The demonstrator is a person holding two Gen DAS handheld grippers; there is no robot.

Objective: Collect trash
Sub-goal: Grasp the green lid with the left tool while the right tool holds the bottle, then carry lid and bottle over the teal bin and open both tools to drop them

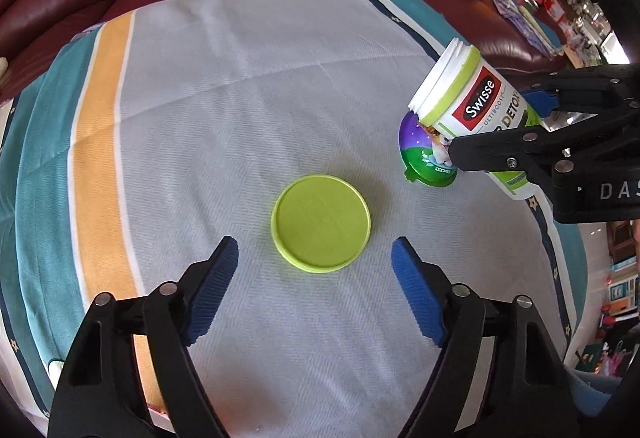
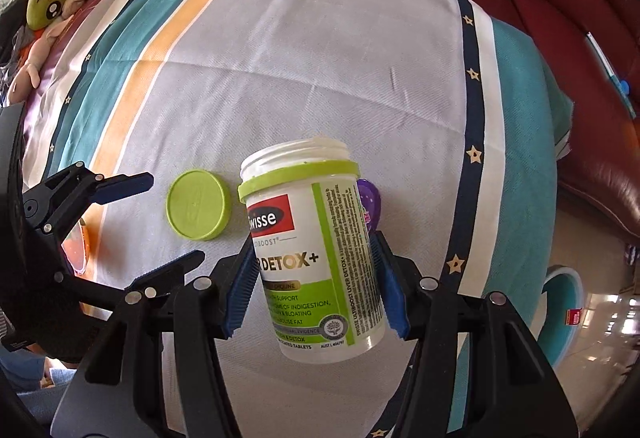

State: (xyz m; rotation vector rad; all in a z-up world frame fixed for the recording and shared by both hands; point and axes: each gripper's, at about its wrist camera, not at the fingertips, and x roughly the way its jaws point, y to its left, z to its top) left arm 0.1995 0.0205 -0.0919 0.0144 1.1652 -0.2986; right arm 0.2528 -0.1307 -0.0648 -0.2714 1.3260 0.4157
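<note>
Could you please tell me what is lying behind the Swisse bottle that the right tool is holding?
A small purple-and-green cup lies on the striped cloth behind the Swisse bottle. The bottle and the right tool cover part of it.

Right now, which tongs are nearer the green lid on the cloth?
Left. The left tongs hang open just over the green lid, not touching it. The right tongs are off to its side, shut on the Swisse bottle.

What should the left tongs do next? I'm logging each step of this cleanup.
Probably ease down and close on the lid: it lies flat on the cloth just ahead of the open left tongs, while the right tongs already grip the bottle.
</note>
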